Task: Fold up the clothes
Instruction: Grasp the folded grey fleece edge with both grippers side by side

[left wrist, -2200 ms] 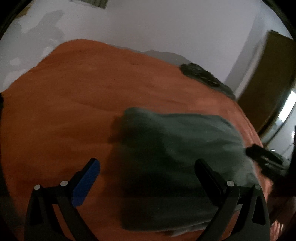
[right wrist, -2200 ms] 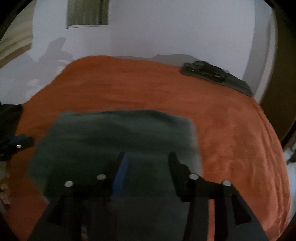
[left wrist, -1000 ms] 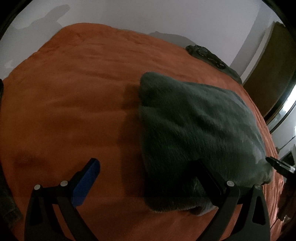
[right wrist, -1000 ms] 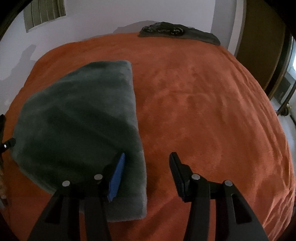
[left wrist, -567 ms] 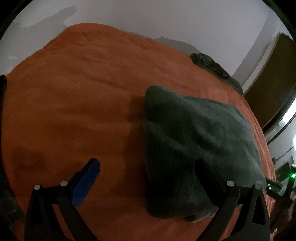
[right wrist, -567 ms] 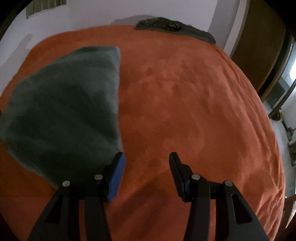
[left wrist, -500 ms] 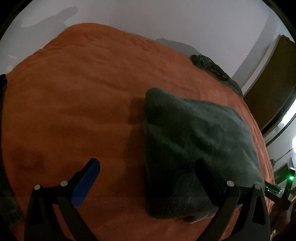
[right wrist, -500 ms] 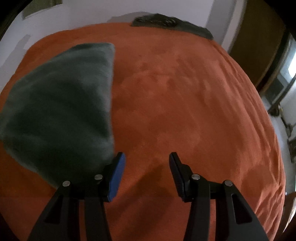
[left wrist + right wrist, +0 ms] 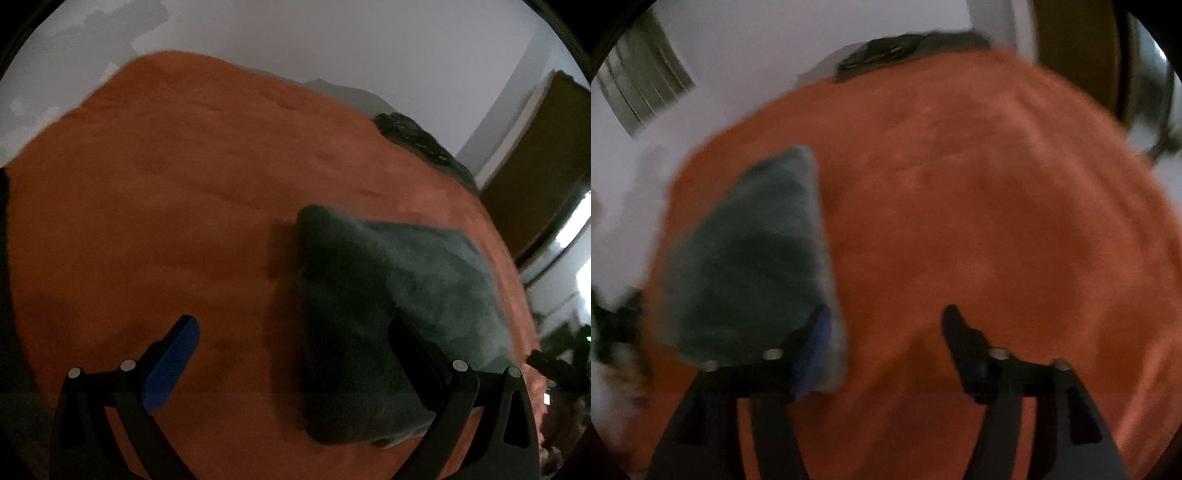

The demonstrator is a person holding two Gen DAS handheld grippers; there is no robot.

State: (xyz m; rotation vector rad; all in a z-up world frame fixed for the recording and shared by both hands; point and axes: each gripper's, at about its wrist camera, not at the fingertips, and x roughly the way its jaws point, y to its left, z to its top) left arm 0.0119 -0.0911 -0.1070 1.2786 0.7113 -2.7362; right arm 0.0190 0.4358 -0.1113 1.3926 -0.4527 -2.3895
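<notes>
Already folded, both claws held off the cloth

Neatly squared, the folded grey garment [image 9: 399,295] lay flat on the orange blanket [image 9: 184,206] that covered the bed. Seen from the left wrist, it sat toward the right side of the bed, its near edge passing behind the right-hand finger of the left claw [image 9: 291,343], whose jaws stood wide apart with only blanket and a strip of the garment's edge between them, gripping nothing. From the right wrist the picture was blurred; there the garment [image 9: 753,254] lay to the left, behind the blue-padded finger, and the right claw [image 9: 886,321] had just been spreading its jaws, with bare blanket [image 9: 979,206] between them and nothing held. Another dark bundle of cloth [image 9: 413,136] rested at the far edge of the bed, well apart from the folded piece, below a pale wall [image 9: 332,44]
</notes>
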